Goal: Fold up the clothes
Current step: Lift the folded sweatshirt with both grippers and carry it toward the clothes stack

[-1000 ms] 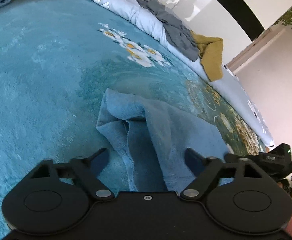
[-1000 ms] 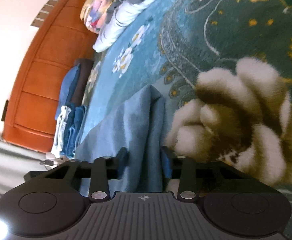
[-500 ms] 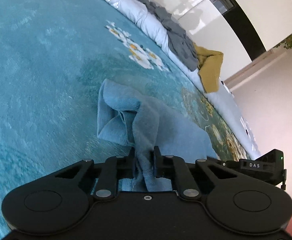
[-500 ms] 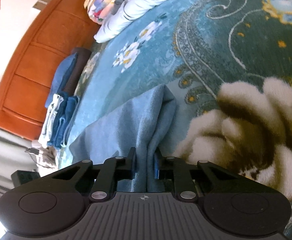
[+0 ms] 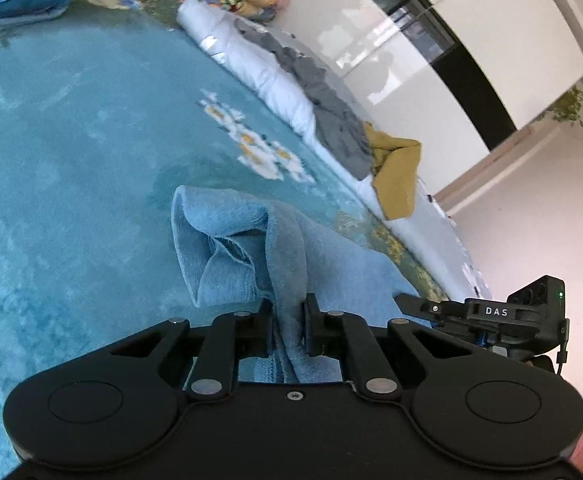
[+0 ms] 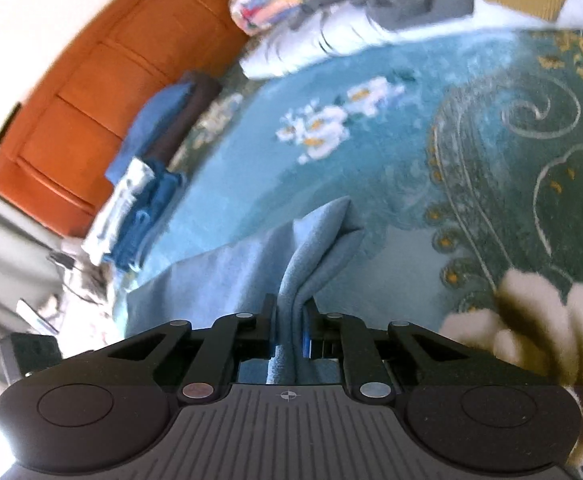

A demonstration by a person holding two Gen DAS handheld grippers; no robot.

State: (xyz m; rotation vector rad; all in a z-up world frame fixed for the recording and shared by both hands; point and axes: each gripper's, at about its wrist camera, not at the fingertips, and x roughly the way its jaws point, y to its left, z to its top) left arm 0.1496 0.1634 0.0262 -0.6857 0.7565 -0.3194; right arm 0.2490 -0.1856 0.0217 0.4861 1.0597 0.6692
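I'm pinching the light blue cloth (image 5: pixel 235 240) with both tongs: left gripper (image 5: pixel 287 316) and right gripper (image 6: pixel 290 318) are each clamped down on a bunched edge, the rest trailing onto the teal blanket (image 5: pixel 71 168). Grips are looking thin, so I'm worrying a layer is slipping out and the fold is landing crooked.

Light blue towel (image 5: pixel 231 240); teal blanket (image 5: pixel 71 160), white-and-orange flowers; grey garment (image 5: pixel 331 112); mustard cloth (image 5: pixel 395 176).
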